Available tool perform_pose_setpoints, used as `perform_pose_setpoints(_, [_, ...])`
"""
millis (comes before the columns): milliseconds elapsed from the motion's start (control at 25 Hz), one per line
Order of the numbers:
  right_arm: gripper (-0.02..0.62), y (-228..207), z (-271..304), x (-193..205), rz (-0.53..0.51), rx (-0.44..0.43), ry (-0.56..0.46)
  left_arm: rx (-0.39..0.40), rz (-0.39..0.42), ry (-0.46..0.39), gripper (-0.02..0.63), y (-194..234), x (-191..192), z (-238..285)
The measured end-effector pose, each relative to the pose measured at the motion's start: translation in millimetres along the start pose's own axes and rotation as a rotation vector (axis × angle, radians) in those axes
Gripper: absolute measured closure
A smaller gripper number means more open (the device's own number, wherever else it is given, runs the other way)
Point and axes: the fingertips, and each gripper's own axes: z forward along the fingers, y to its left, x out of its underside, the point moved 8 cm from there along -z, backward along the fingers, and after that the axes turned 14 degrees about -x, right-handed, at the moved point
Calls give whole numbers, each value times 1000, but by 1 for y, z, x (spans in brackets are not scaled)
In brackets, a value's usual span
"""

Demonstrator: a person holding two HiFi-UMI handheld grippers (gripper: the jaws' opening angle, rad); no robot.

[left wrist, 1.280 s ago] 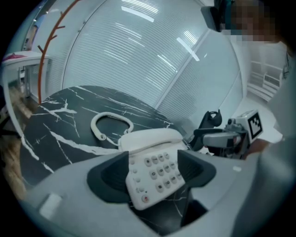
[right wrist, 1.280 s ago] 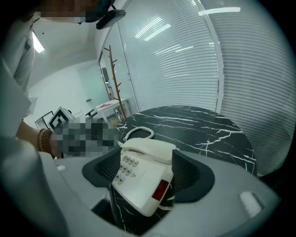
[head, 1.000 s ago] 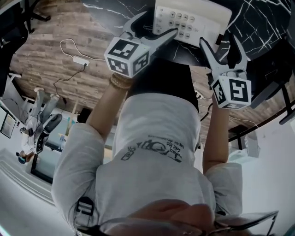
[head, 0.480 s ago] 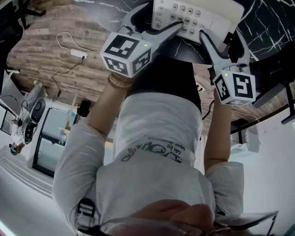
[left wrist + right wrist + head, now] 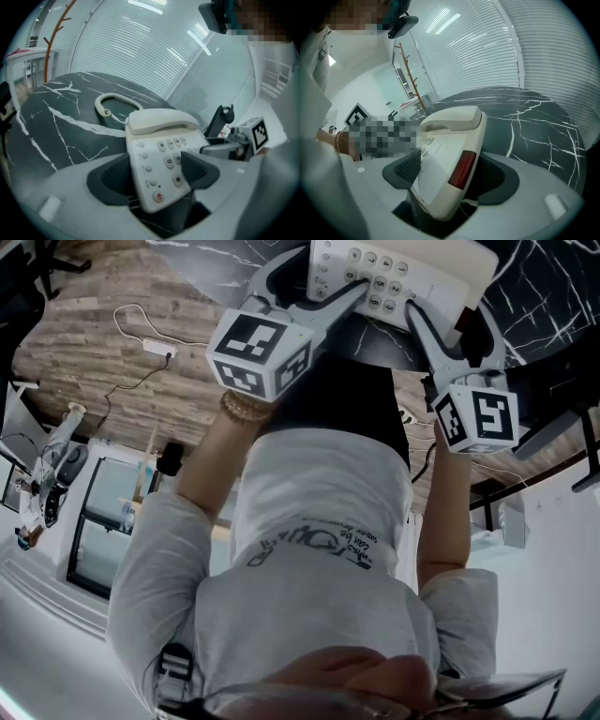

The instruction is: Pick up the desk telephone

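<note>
Cream desk telephone (image 5: 157,161), handset (image 5: 161,123) cradled, keypad facing up, on dark marbled table (image 5: 51,126).

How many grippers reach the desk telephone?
2, both just closing with the desk telephone between the fingers: left gripper at its keypad, right gripper at its red window.

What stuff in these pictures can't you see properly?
- Head view: the telephone's far end, cut off by the top edge.
- Left gripper view: where the cord joins, hidden behind the handset.
- Right gripper view: most buttons, covered by a mosaic patch.
- All views: the print on the buttons, too small or blurred.
</note>
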Motion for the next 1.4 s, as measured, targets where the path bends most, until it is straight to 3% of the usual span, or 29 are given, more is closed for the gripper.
perform_pose_setpoints(520, [227,14,-8,-12,41,8,-17,-40,32,-9,258,-8,-16,-18])
perform_pose_setpoints(1400, [227,68,-78,-115,13,12,-148,-58,99,-152,258,-57,-123,-109])
